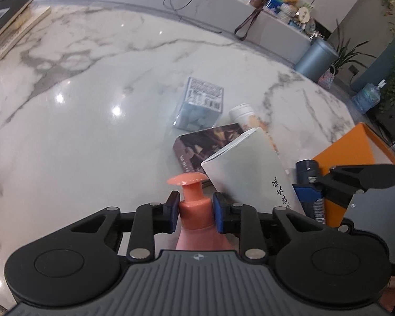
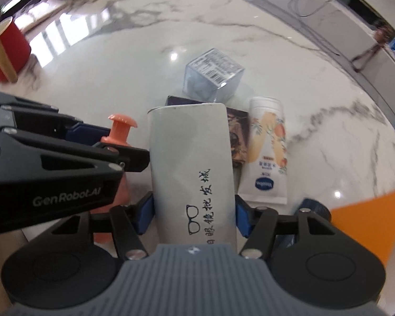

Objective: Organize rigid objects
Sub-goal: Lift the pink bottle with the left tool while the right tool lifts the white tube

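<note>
Bright daylight, glare spots on glossy marble table (image 1: 92,110), fisheye bending at edges, motion blur top left of right view.

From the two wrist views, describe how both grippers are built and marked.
Both grippers look alike. The left gripper and right gripper each have a ribbed grey body, black linkage arms with silver pins, two round black discs and blue-padded fingers. White "GenRobot.AI" lettering marks the left one's side.

A glossy white marble table (image 1: 92,84) carries a clear cube box (image 2: 213,75), a dark book (image 1: 197,144), a lotion tube (image 2: 268,152) and stacked books (image 1: 10,26).
</note>
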`<state>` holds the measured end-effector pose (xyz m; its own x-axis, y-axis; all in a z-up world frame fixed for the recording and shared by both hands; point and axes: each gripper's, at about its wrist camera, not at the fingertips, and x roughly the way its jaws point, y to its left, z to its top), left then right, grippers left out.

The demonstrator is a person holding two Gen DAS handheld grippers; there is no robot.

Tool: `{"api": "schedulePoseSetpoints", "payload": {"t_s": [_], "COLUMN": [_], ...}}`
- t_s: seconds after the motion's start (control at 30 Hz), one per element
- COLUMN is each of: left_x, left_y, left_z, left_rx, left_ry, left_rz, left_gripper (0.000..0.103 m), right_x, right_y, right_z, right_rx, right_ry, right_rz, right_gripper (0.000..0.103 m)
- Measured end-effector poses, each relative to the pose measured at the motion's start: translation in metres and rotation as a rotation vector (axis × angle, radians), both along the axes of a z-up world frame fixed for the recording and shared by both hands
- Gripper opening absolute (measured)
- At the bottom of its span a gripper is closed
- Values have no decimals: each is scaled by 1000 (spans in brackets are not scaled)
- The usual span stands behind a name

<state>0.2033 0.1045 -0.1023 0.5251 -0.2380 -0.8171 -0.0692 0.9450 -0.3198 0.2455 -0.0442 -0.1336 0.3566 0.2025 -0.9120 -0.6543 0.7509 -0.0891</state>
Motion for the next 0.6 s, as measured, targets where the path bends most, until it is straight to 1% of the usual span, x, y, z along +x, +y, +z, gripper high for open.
{"api": "schedulePoseSetpoints", "payload": {"t_s": [0.13, 0.27, 0.4, 0.5, 0.6], "left_x": [-8, -18, -27, -31, -36], "left_y": [-4, -6, -2, -5, -14], "left_z": [14, 30, 53, 68, 86], "left_rx": [9, 25, 23, 25, 39], "left_ry": [-48, -95, -144, -168, -211], "left_rz": [-11, -2, 19, 20, 6], "left_gripper": [28, 28, 28, 28, 28], "right_x": [-10, -15, -22, -28, -34], "right_y": [-14, -31, -43, -49, -57], "right_z": [10, 29, 51, 69, 89], "right_rx": [51, 120, 175, 213, 247], "right_ry": [-26, -33, -69, -97, -119], "right_rz": [-64, -128, -161, -172, -183], "right_gripper": [61, 61, 61, 61, 61]}}
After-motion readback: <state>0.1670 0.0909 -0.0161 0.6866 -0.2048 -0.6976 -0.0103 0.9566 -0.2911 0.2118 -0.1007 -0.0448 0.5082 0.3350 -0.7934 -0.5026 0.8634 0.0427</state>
